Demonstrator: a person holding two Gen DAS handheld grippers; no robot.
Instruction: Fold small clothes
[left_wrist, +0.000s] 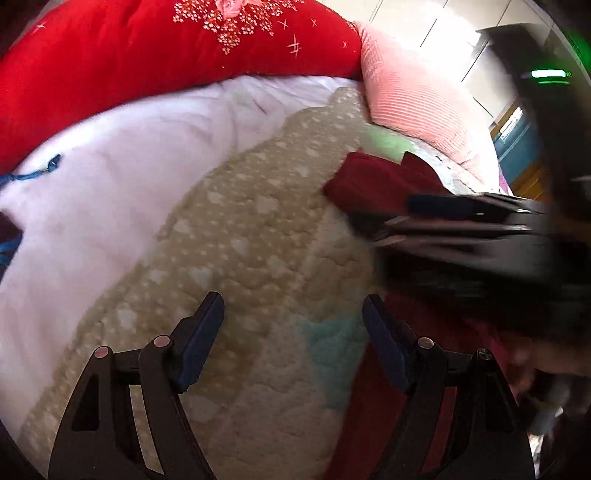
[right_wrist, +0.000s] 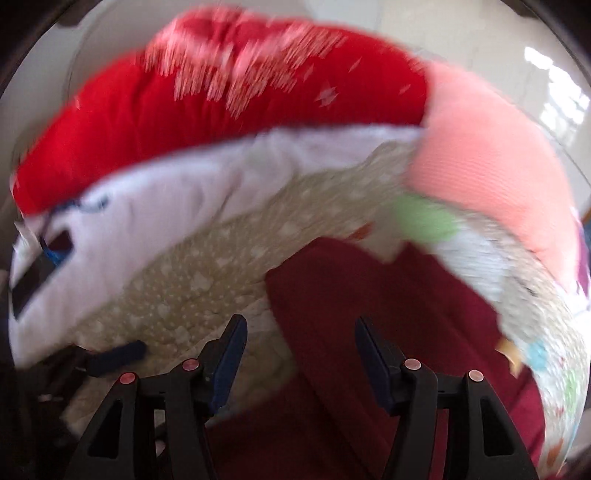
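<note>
Left gripper (left_wrist: 293, 314): jaws spread, pinching nothing; it hangs over the beige quilt (left_wrist: 236, 236), beside the garment's edge, presumably placed to take a hem.
Right gripper (right_wrist: 301, 343): jaws spread and empty, above the cloth; motion blur hides finer detail.
Dark red garment (right_wrist: 369, 314): the task's thing, spread on the quilt under the right gripper; part of it shows at right in the left wrist view (left_wrist: 376, 184).
Surroundings: white sheet (left_wrist: 110, 177), red embroidered cushion (left_wrist: 166, 55) and pink pillow (left_wrist: 413, 99) lie behind, apart from the garment.
Stage: judged early; no fold is visible.
</note>
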